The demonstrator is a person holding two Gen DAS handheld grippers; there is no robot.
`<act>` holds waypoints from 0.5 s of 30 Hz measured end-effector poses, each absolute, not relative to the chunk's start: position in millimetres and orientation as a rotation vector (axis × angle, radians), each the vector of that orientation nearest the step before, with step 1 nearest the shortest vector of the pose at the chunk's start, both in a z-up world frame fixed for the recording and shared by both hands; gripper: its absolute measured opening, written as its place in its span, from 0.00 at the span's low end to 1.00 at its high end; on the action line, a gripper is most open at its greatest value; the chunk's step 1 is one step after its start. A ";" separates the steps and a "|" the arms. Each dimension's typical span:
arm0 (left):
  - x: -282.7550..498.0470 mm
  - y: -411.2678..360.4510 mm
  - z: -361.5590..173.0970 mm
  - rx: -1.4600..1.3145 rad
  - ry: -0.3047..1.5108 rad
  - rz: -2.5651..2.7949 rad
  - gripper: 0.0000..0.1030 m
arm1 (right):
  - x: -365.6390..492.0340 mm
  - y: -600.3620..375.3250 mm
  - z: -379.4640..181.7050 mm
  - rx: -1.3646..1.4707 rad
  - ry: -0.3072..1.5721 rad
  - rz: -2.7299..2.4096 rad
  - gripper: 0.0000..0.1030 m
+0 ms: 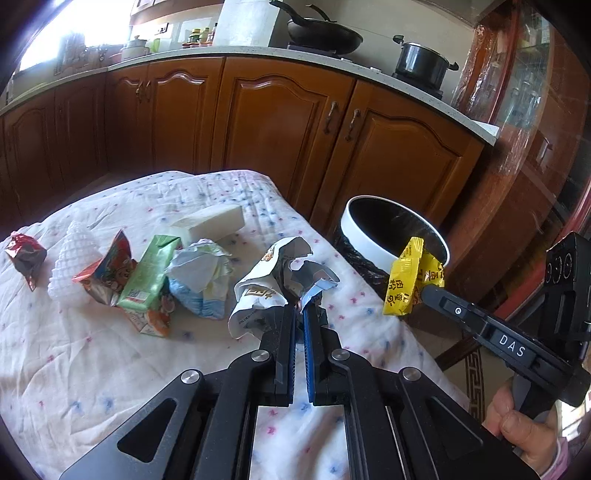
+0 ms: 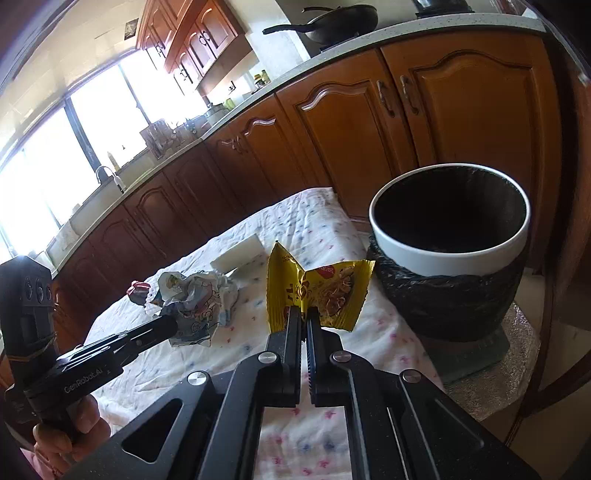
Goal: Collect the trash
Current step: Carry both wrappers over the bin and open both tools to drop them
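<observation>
Crumpled white-and-grey snack wrapper with gold print is pinched in the left hand-held gripper, jaws closed tight on its lower edge, wrapper raised above the counter. Same wrapper shows at the left gripper tip in the right wrist view. Yellow foil noodle-seasoning packet is clamped in the right hand-held gripper, jaws closed on its bottom fold, packet standing up. In the left wrist view the yellow packet sits just beside the rim of the round white trash bin with black liner bag, in front of its opening. Bin stands off the counter's right edge on a grey base.

More trash lies on the counter covered by a white floral quilted cloth: crumpled white-blue paper packet, green drink carton, orange-red torn snack bag, white foam net sleeve, small red foil wrapper, white rectangular foam block.

Behind, brown wooden kitchen cabinets, black wok, black lidded pot. A person's fingers grip the right handle.
</observation>
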State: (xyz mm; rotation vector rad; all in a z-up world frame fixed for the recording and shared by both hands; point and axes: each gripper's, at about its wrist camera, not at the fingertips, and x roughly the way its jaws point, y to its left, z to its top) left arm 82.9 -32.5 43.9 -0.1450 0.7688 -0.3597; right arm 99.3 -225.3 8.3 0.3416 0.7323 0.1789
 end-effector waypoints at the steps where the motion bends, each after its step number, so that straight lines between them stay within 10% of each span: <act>1: 85.5 -37.4 44.1 -0.141 0.769 -0.368 0.03 | 99.0 -230.2 9.6 0.343 0.728 0.168 0.02; 15: 144.4 -101.3 45.3 -0.095 0.765 -0.435 0.03 | 122.1 -291.7 14.8 0.345 0.713 0.039 0.02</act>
